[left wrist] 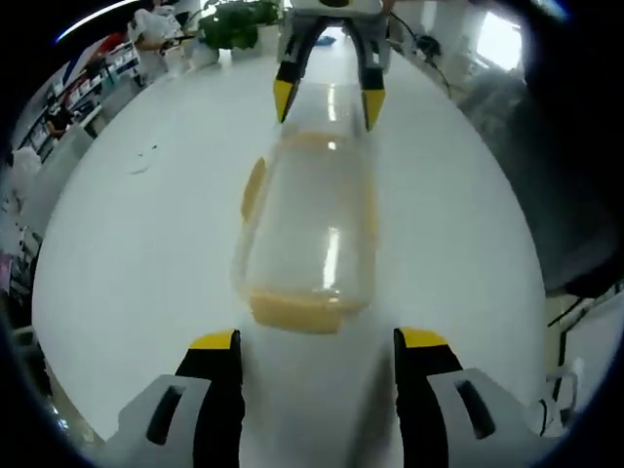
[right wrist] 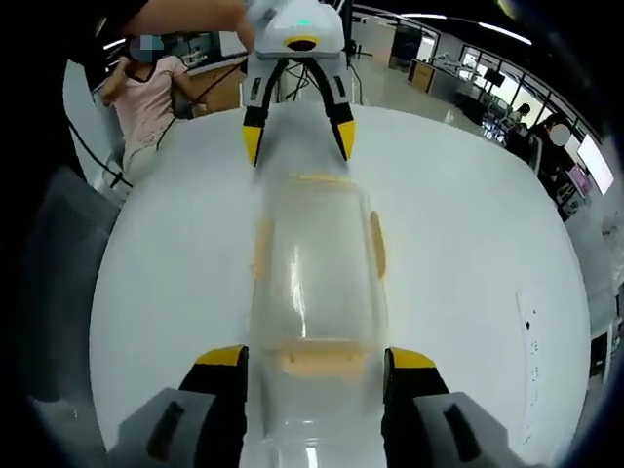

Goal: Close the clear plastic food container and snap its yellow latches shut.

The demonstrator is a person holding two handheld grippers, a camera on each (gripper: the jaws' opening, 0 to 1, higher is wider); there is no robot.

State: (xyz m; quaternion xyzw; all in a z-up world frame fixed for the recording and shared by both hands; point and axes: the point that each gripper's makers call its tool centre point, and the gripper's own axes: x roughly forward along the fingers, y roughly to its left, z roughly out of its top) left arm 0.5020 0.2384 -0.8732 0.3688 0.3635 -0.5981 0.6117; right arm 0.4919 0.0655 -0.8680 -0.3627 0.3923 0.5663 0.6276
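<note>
Spread fingers of the left gripper (left wrist: 314, 343) and right gripper (right wrist: 314, 359) face each other across a clear container (left wrist: 310, 229) lying between them on the white counter (left wrist: 146, 253); light, slippery plastic, likely best pressed at its yellow latches (right wrist: 317, 363).

Open-plan office or lab space. Work happened on a large white round table (right wrist: 468, 292). Beyond it in the right gripper view, a long room ran back under strip ceiling lights (right wrist: 507, 31), with desks and screens (right wrist: 585, 171) along the far side. A seated person (right wrist: 146, 102) was at a neighbouring desk. In the left gripper view, a potted green plant (left wrist: 237, 23) stood at the table's far edge, cluttered shelving (left wrist: 93, 73) behind.
</note>
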